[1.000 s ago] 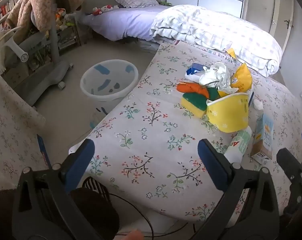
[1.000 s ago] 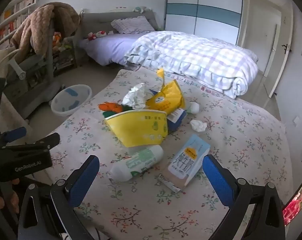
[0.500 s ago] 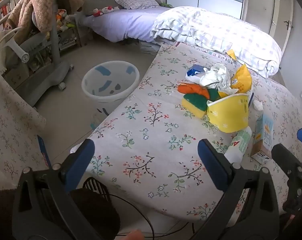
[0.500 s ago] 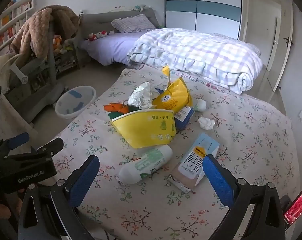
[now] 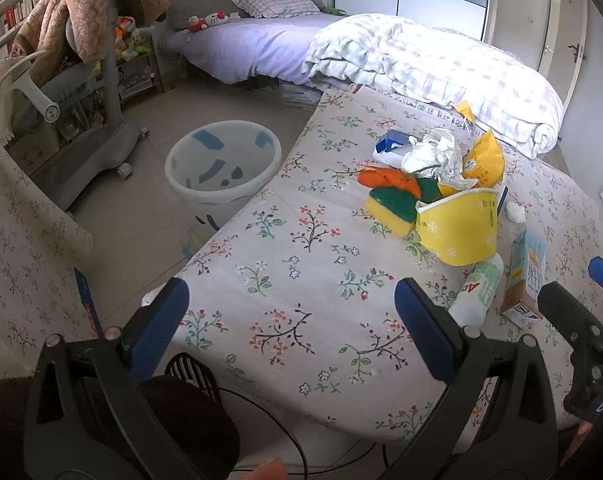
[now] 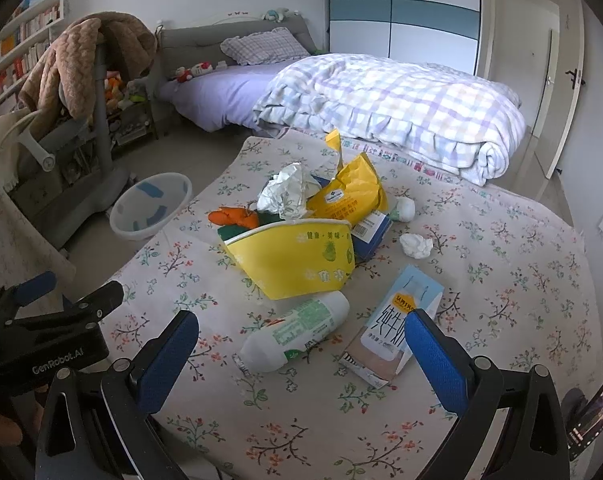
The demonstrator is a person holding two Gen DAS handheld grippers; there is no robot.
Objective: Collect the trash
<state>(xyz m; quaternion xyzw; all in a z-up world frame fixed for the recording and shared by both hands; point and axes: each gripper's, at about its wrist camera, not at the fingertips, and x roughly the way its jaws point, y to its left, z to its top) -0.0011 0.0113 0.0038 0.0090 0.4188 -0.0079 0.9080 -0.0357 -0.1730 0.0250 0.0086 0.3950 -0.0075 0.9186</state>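
A heap of trash lies mid-worktop (image 6: 501, 280): one crushed yellow paper bowl (image 6: 297, 258), one white plastic bottle (image 6: 297, 334), one flattened milk carton (image 6: 397, 324), two tissue wads. A white plastic bin (image 5: 223, 168) stands on the floor beside. Both the left hand-held gripper (image 5: 289, 320) and the right hand-held gripper (image 6: 301, 354) gape wide, empty.
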